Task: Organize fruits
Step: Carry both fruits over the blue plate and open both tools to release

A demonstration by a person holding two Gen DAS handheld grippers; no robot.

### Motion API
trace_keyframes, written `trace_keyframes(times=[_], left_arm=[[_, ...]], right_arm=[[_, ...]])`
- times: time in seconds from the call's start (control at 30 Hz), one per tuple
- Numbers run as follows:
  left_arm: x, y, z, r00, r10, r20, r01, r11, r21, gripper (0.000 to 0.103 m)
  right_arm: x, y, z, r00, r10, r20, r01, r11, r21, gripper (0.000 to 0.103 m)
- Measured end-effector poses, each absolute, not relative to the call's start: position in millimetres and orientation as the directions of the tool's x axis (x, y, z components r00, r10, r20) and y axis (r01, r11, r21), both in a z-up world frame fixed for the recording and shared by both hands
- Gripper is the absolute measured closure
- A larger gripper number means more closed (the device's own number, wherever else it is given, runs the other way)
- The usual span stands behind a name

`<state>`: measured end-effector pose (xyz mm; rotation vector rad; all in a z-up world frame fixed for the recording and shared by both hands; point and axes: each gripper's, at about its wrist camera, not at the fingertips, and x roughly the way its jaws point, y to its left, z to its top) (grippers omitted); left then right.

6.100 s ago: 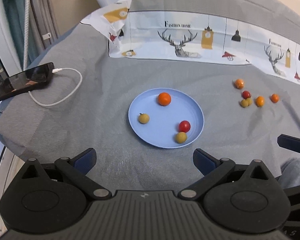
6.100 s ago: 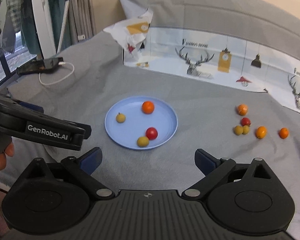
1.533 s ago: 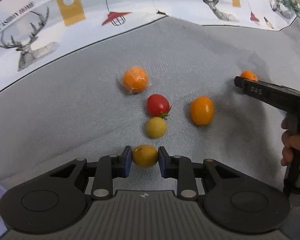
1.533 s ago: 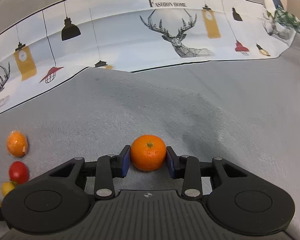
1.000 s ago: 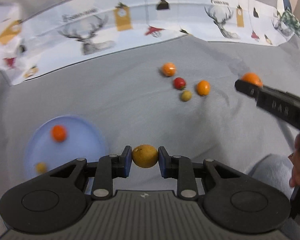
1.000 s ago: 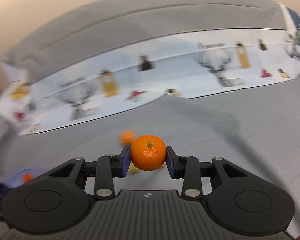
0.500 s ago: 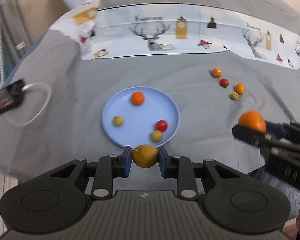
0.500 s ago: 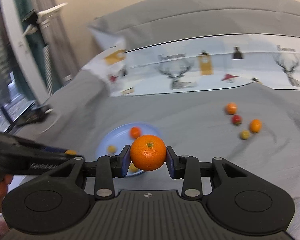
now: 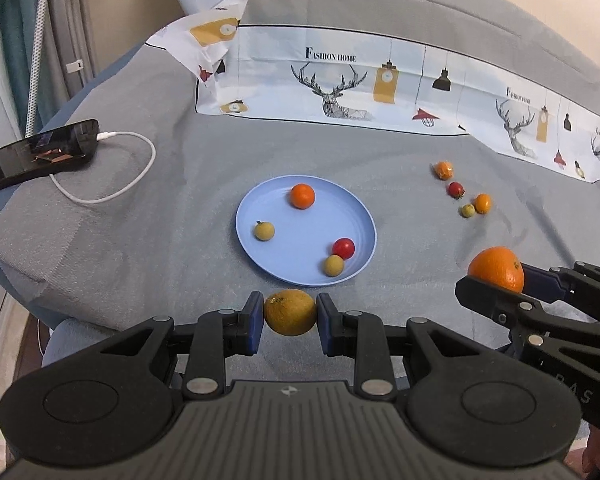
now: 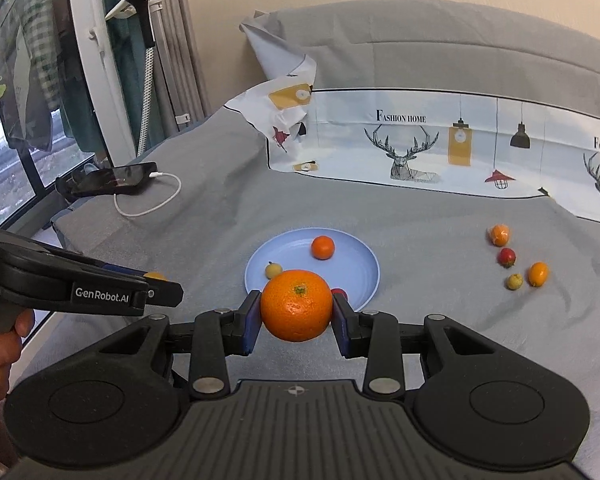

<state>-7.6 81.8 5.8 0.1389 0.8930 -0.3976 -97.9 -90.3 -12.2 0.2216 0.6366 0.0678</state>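
Observation:
My left gripper (image 9: 290,318) is shut on a yellow-brown fruit (image 9: 290,312), held above the bed just in front of the blue plate (image 9: 260,208). My right gripper (image 10: 296,318) is shut on an orange tangerine (image 10: 296,310); it also shows in the left wrist view (image 9: 496,269), to the plate's right. The plate (image 10: 364,260) holds an orange fruit (image 9: 302,195), a red tomato (image 9: 343,248) and two small yellow fruits (image 9: 264,230). Several small fruits (image 9: 456,189) lie loose on the grey bedcover at the right (image 10: 507,257).
A black phone (image 9: 40,155) with a white cable (image 9: 112,196) lies at the bed's left edge. A printed cloth (image 9: 380,88) runs along the back. The bed drops off at the left and front. A window and clothes stand (image 10: 144,52) are at the left.
Both grippers took a fruit from the loose group at the right, lifted it and swung back left, facing the plate. In the last half second both drew slightly closer to the plate.

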Motion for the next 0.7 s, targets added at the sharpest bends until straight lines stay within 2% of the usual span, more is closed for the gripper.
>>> trace_keyframes(times=[0.7], left_arm=[[-7.2, 81.4, 6.2, 0.559, -0.292, -0.776, 0.400, 0.915, -0.055, 0.072]], right_arm=[[-98.5, -90.2, -14.7, 0.800, 0.121, -0.588, 0.019, 0.974, 0.227, 0.065]])
